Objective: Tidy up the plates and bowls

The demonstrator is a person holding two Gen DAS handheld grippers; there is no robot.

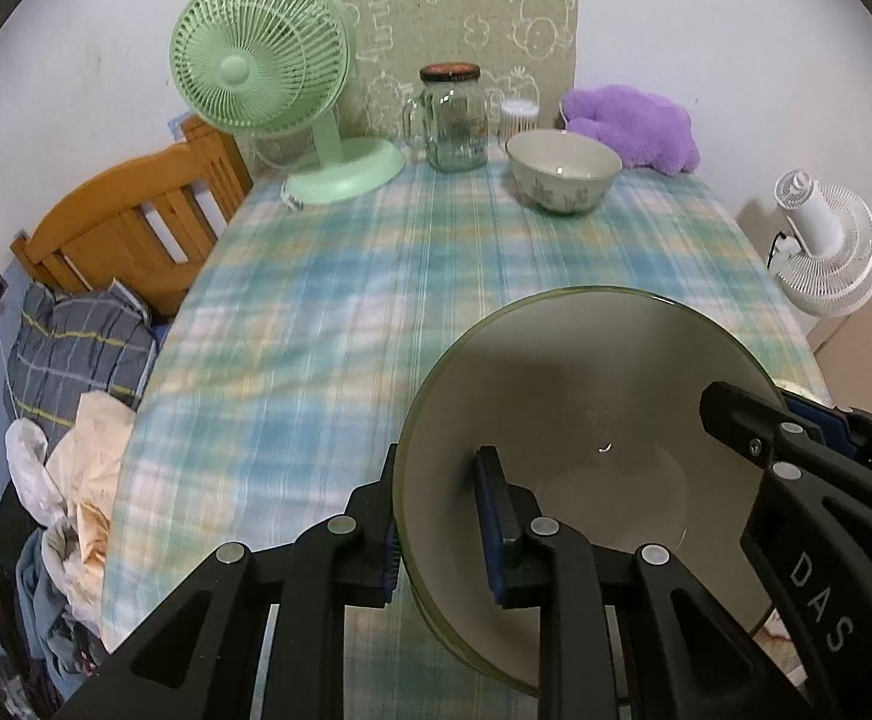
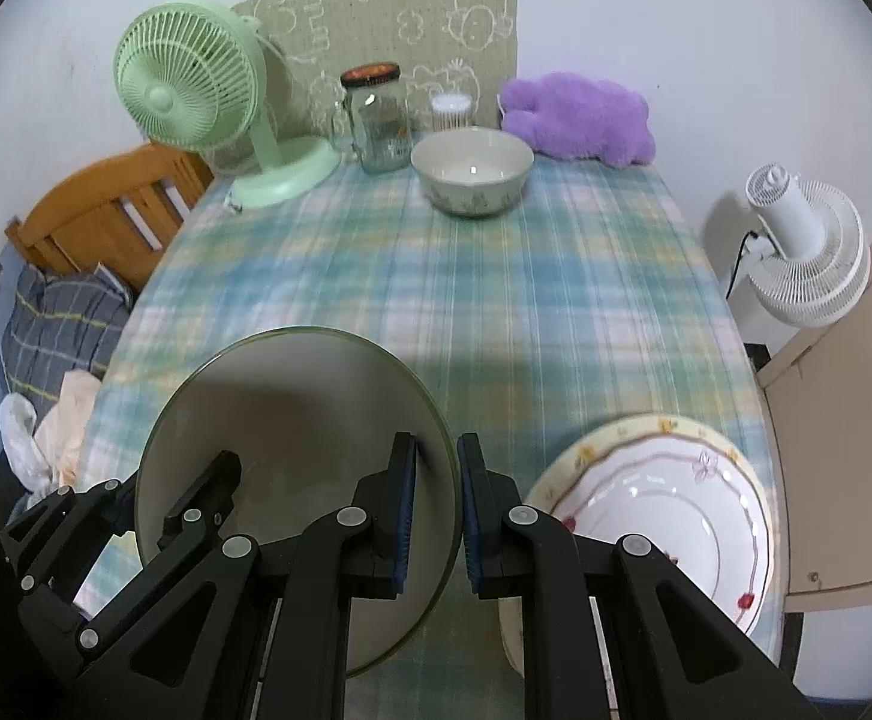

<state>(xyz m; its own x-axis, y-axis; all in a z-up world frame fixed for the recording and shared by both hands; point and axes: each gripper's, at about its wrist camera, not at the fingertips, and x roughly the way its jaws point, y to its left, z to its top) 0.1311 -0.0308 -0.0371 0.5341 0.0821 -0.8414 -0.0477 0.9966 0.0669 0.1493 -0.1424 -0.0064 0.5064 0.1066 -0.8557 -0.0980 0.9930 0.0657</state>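
Left wrist: both grippers pinch big bowl (image 1: 586,408) rim (opposite edges).

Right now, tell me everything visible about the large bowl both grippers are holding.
The large bowl is wide and round, glossy like glazed ceramic, with a plain grey-cream inside and a thin green rim. It looks empty. It is tilted above the plaid tablecloth. The left gripper clamps one side of the rim, the right gripper the opposite side, one pad inside, one outside.
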